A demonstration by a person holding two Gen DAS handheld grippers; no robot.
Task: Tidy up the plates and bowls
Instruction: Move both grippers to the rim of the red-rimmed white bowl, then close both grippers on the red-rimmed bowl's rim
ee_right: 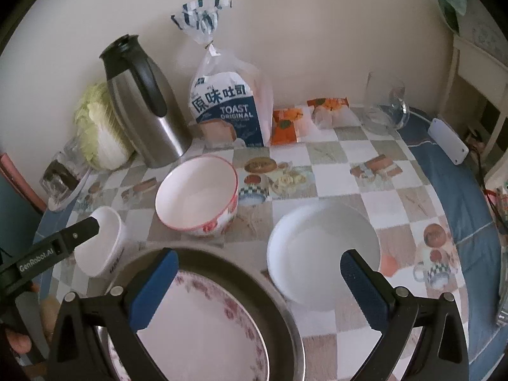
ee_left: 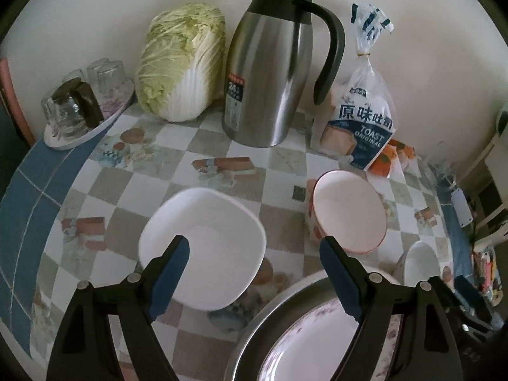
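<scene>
A white squarish bowl [ee_left: 203, 247] [ee_right: 101, 244] sits left of a red-rimmed bowl [ee_left: 349, 212] [ee_right: 197, 193]. Right of that lies a round white deep plate [ee_right: 324, 250] [ee_left: 420, 263]. Nearest me is a metal basin [ee_left: 285, 301] [ee_right: 254, 273] holding a floral plate [ee_left: 317, 343] [ee_right: 203, 324]. My left gripper [ee_left: 254, 239] [ee_right: 90, 223] is open above the squarish bowl, its left finger [ee_left: 171, 270] crossing the rim in view, pads not pressing. My right gripper [ee_right: 259, 252] is open over the basin's far rim and the round plate's edge, holding nothing.
Along the wall stand a cabbage [ee_left: 181, 63], a steel thermos jug [ee_left: 273, 73] [ee_right: 139, 101], a toast bag [ee_left: 362, 120] [ee_right: 228, 108], orange packets [ee_right: 285, 120] and a glass jar [ee_right: 384, 104]. Upturned glasses sit on a tray [ee_left: 76, 108] at far left. The table edge curves at right.
</scene>
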